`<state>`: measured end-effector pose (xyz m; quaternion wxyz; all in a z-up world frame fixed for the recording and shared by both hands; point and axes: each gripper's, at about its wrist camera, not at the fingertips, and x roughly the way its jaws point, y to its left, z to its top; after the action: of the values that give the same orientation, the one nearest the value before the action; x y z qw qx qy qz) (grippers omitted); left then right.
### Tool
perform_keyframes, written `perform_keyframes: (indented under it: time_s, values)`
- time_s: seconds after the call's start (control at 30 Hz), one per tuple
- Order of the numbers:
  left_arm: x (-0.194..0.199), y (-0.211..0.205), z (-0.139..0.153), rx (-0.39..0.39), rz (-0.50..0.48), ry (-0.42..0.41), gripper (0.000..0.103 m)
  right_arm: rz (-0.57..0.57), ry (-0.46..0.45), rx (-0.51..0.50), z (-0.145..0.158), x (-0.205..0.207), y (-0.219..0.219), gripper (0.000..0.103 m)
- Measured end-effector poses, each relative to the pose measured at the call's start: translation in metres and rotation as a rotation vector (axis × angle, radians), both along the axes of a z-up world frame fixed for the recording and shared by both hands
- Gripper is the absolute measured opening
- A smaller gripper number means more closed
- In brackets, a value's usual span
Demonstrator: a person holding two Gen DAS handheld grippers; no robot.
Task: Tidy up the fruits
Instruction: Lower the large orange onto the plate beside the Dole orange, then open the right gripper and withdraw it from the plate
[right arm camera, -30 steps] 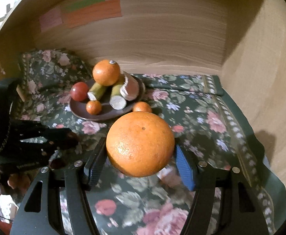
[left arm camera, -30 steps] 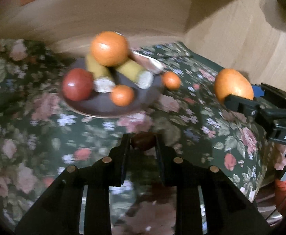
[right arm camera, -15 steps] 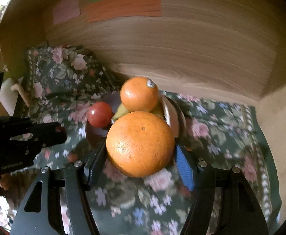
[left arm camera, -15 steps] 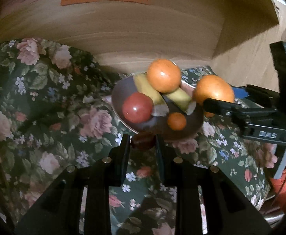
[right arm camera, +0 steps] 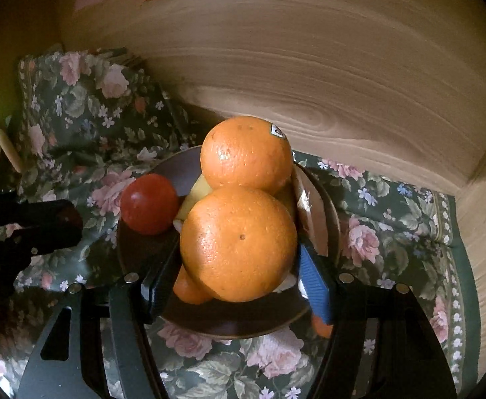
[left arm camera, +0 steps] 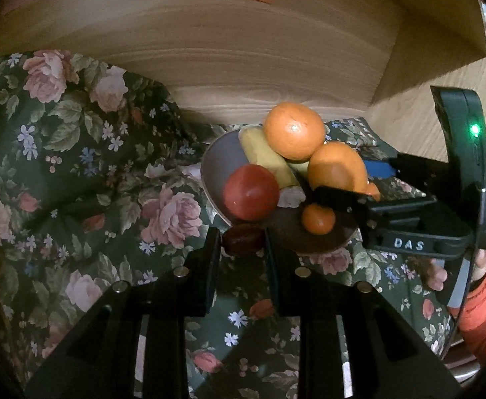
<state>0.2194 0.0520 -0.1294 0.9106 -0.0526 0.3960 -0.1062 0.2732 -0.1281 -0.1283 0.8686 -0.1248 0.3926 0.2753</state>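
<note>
Left wrist view. The left claw is clamped on a small dark red-brown oval fruit, held just before the near rim of the dark round plate on the worktop covered by a green floral cloth. The plate carries a glossy red round fruit, a yellow-green oblong fruit, a large orange with a sticker perched on top, and a small mandarin. The right claw enters from the right, carrying a second large orange above the plate.

Right wrist view. The right claw is clamped on the second large orange, bright and dimpled, which hides much of the plate; the stickered orange lies directly behind it.

Risk. The pile looks crowded and rounded; an orange released on top would probably roll off, or nudge the perched orange loose. The two claws work close together and could collide over the plate.
</note>
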Motion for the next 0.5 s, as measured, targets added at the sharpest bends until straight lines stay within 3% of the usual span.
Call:
perform_keyframes:
  time_s: [0.37, 0.5]
  values:
    - [0.007, -0.018, 0.005, 0.01, -0.036, -0.009, 0.026, 0.003, -0.028, 0.045, 0.018, -0.008, -0.015, 0.07]
    - [0.009, -0.032, 0.002, 0.019, -0.06, -0.002, 0.026, -0.021, -0.056, 0.074, 0.028, -0.017, -0.034, 0.078]
